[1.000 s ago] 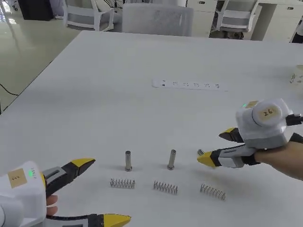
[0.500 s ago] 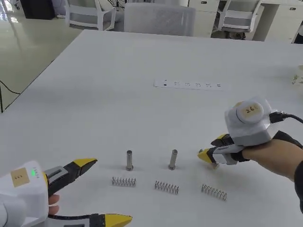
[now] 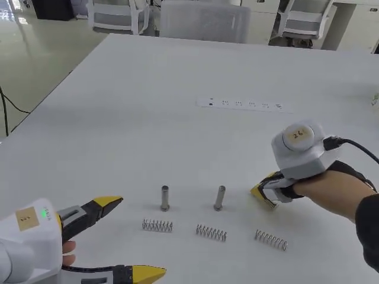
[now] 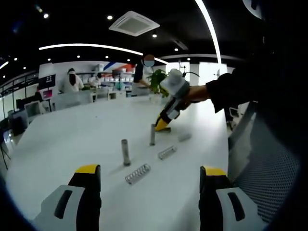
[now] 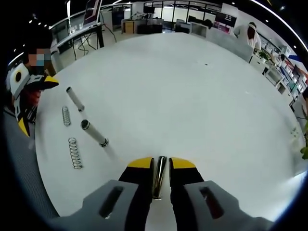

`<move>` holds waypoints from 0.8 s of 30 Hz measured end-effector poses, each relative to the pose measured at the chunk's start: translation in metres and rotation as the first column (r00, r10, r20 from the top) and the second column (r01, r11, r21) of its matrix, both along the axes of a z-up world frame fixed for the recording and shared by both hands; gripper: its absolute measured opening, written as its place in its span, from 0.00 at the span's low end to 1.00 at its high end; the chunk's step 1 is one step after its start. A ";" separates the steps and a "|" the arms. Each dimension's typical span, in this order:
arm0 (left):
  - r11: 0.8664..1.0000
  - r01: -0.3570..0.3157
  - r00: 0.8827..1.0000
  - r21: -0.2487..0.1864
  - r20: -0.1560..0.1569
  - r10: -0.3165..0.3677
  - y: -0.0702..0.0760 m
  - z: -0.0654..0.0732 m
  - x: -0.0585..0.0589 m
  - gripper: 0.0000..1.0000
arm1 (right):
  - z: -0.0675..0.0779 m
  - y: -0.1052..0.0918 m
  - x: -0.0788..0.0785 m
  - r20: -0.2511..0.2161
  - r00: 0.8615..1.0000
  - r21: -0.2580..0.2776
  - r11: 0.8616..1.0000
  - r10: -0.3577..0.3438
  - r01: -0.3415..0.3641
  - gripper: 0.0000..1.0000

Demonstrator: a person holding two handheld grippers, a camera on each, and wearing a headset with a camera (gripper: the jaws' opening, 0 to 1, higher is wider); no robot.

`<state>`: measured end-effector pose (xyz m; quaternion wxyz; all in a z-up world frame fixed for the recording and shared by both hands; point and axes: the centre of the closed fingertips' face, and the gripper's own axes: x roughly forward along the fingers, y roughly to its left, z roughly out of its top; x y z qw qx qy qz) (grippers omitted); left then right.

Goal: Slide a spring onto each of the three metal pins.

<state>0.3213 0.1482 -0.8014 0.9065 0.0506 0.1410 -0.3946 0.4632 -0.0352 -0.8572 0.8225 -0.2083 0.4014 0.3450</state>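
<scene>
My right gripper (image 5: 161, 162) is clenched on the 3rd pin (image 5: 159, 180), its shaft pinched between the yellow tips, low over the white counter (image 3: 177, 89) at the right end of the row. The left pin (image 3: 164, 197) and middle pin (image 3: 219, 197) stand upright, well apart. Just in front lie the left spring (image 3: 157, 225), middle spring (image 3: 211, 232) and right spring (image 3: 270, 239), all on their sides (none on a pin yet). My left gripper (image 3: 131, 238) hangs released, jaws spread wide, at the counter's front-left, apart from everything. A power strip (image 3: 243, 105) lies farther back.
</scene>
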 end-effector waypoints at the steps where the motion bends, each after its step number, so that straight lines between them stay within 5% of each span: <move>1: 1.000 -0.001 1.000 0.000 0.000 0.001 0.000 0.000 0.000 0.80 | -0.002 -0.001 0.001 -0.006 1.000 -0.007 1.000 -0.007 0.007 0.10; 14: 1.000 -0.006 1.000 0.000 0.000 0.006 0.001 0.000 -0.001 0.80 | -0.008 0.000 -0.003 -0.061 0.997 -0.010 0.999 -0.043 0.043 0.05; 24: 1.000 -0.003 1.000 -0.002 0.007 0.003 0.001 0.002 0.001 0.80 | 0.003 -0.002 -0.010 -0.042 0.998 0.022 0.998 -0.049 0.050 0.05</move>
